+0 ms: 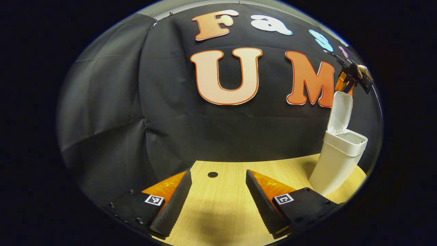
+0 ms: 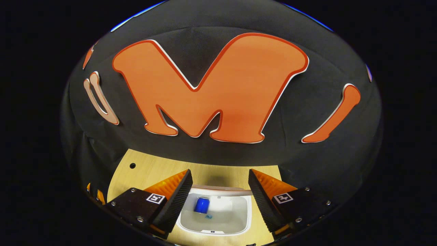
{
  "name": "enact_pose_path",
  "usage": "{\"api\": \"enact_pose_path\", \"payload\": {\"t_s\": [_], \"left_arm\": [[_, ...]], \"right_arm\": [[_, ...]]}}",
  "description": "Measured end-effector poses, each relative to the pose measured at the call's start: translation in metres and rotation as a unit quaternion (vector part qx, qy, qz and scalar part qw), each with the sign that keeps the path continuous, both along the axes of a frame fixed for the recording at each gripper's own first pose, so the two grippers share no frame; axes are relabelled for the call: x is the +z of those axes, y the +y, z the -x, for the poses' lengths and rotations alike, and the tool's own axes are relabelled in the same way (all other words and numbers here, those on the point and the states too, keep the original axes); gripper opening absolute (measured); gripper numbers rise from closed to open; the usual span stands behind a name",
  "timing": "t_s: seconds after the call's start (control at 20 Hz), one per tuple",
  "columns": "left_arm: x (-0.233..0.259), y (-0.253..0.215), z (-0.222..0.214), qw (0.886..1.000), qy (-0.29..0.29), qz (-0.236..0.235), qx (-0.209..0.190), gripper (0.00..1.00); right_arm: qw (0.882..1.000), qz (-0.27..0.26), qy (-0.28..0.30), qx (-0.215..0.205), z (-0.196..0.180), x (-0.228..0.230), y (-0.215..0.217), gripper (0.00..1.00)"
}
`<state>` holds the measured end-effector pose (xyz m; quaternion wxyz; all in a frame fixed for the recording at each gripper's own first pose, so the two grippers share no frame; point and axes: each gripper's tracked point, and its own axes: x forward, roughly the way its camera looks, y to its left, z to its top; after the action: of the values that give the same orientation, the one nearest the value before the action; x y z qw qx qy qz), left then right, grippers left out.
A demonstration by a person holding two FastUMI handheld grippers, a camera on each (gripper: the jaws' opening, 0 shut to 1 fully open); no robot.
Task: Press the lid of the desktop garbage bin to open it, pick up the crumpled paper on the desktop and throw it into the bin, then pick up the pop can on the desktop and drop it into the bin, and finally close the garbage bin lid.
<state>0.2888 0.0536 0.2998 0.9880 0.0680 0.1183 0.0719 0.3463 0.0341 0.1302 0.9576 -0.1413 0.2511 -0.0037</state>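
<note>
- While the left gripper (image 1: 218,201) is held low over the wooden desktop (image 1: 222,208), its two fingers are seen spread wide apart with nothing between them; only bare wood lies in the gap.
- A square black-and-white coded marker (image 1: 154,200) is fixed on each finger mount of the left gripper; no readable text is carried by these markers.
- A small dark round hole (image 1: 212,174) is noted in the desktop, ahead of the left gripper's fingers.
- In the left gripper view the white garbage bin (image 1: 336,160) is seen standing on the desktop at the right, near the booth wall, with its lid (image 1: 340,112) raised upright and the mouth exposed.
- No brand or label can be made out on the bin's outer wall.
- Above the raised lid, the right gripper (image 1: 351,77) is seen in the left gripper view, held by a hand (image 1: 362,70); it is too small there for its jaw state to be judged.
- In the right gripper view the right gripper (image 2: 218,200) is positioned directly over the open bin (image 2: 239,218), with its fingers spread and empty.
- A blue pop can (image 2: 201,205) is seen lying inside the bin, down between the fingers but well below them; any print on it is too small to be read.
- A small bluish mark beside the can, on the bin floor, cannot be identified.
- The crumpled paper cannot be told apart from the pale bin interior.
</note>
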Motion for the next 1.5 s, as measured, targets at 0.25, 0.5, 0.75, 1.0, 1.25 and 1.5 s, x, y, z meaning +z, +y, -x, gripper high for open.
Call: {"api": "enact_pose_path", "payload": {"t_s": [0.25,0.5,0.75,1.0,1.25,1.5], "left_arm": [[0.004,-0.005,0.004,1.000,-0.004,0.001,-0.003,1.00],[0.006,-0.007,0.010,1.000,-0.007,-0.003,-0.003,1.00],[0.011,-0.009,0.015,1.000,-0.012,-0.006,-0.004,1.00],[0.011,-0.014,0.020,1.000,-0.012,-0.001,-0.009,1.00],[0.006,-0.018,0.026,1.000,-0.005,-0.005,-0.014,1.00],[0.003,-0.021,0.027,1.000,-0.002,-0.006,-0.015,1.00]], "right_arm": [[1.000,0.001,0.021,0.007,0.024,-0.027,-0.007,1.00],[0.999,-0.002,0.040,0.005,0.044,-0.058,-0.016,1.00],[0.998,-0.008,0.068,-0.006,0.060,-0.100,-0.028,1.00],[0.996,-0.028,0.088,-0.019,0.075,-0.138,-0.037,1.00],[0.994,-0.023,0.102,-0.027,0.084,-0.165,-0.044,1.00],[0.994,-0.021,0.105,-0.034,0.086,-0.174,-0.044,1.00]]}}
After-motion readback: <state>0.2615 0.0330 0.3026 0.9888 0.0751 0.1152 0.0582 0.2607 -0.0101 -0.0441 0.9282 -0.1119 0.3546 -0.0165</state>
